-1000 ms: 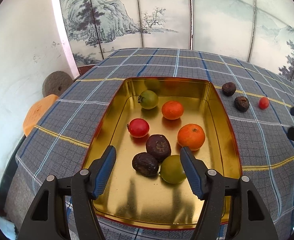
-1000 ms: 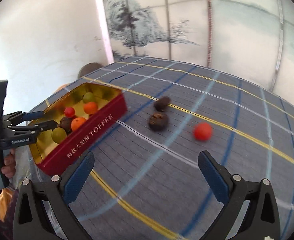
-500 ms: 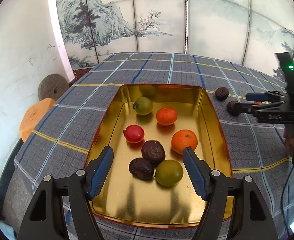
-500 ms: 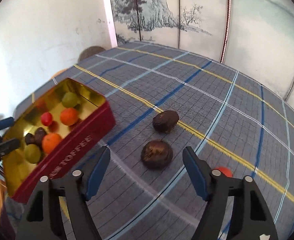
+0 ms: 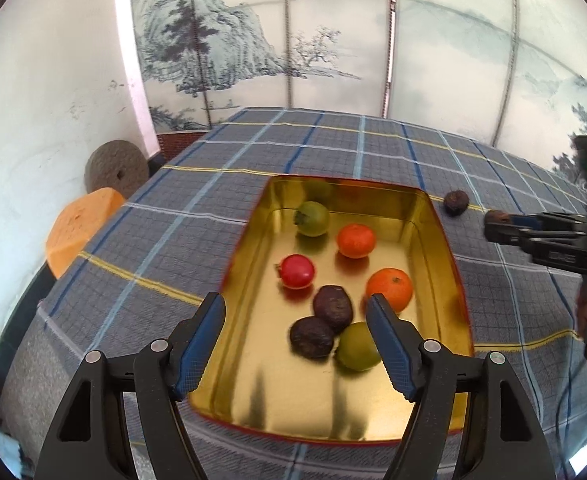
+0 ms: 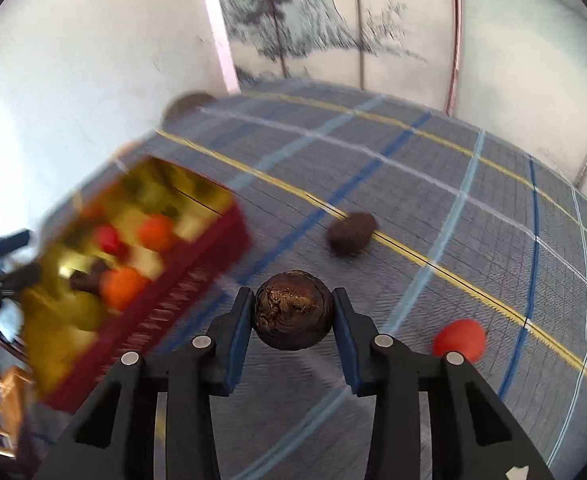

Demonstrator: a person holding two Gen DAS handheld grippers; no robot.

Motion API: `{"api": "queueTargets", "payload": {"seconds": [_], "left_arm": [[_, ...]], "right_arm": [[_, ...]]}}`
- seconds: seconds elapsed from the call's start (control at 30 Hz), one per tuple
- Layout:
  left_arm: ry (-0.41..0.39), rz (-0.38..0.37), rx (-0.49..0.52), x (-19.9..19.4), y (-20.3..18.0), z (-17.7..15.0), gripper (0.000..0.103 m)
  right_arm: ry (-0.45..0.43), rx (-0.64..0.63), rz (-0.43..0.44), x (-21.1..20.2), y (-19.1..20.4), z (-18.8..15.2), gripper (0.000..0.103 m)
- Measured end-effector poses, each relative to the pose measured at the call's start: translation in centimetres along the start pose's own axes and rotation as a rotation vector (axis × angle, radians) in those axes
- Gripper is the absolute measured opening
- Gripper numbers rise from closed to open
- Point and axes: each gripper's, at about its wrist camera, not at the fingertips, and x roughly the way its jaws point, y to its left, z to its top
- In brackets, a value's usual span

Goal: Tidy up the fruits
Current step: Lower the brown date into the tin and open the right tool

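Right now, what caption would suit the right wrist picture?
Right gripper closing on a dark wrinkled fruit, gold tin of fruit beside it.

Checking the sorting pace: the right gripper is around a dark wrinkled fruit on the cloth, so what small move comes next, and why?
Probably lift it and carry it toward the tin: the right gripper has just closed on the dark fruit, pads against both sides.

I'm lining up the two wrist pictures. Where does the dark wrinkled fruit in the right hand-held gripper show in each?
Left wrist view: dark wrinkled fruit at the right edge, at the right hand-held gripper's tips.
Right wrist view: low centre, clamped between the blue pads.
Shared landmark: the gold tin.
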Motion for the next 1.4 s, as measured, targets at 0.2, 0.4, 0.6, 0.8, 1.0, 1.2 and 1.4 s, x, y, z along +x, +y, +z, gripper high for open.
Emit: {"api": "queueTargets", "payload": {"seconds": [0.2, 0.4, 0.6, 0.8, 1.0, 1.2, 1.4], "left_arm": [[-0.014, 0.03, -0.007, -1.4, 1.1, -0.7, 0.074], [-0.008, 0.038, -0.034, -2.0, 2.3, -1.3, 0.074], [-0.016, 0.054, -0.028, -2.2, 2.7, -1.4, 0.074], [0.0, 0.051, -0.033, -1.8, 3.1, -1.6, 0.074], [0.009, 0.057, -0.03, -1.7, 3.1, -1.8, 0.074], [0.015, 0.066, -0.016, -1.9, 2.8, -1.7, 0.074], [0.006, 0.064, 0.03, -2.7, 1.1, -1.2, 0.074]], "right_arm": [[-0.061, -0.054, 0.167, -2.5, 5.7, 2.4, 0.036], [-0.025, -0.112, 0.259, 0.8, 10.4, 4.3, 0.036], [0.04, -0.125, 0.272, 5.0, 12.8, 5.0, 0.036], [0.072, -0.106, 0.264, 7.0, 12.9, 5.2, 0.036], [0.08, -0.094, 0.261, 8.0, 13.0, 5.6, 0.039], [-0.064, -0.054, 0.237, 3.7, 11.5, 5.9, 0.067], [-0.157, -0.061, 0.038, -2.7, 6.7, 1.5, 0.087]]}}
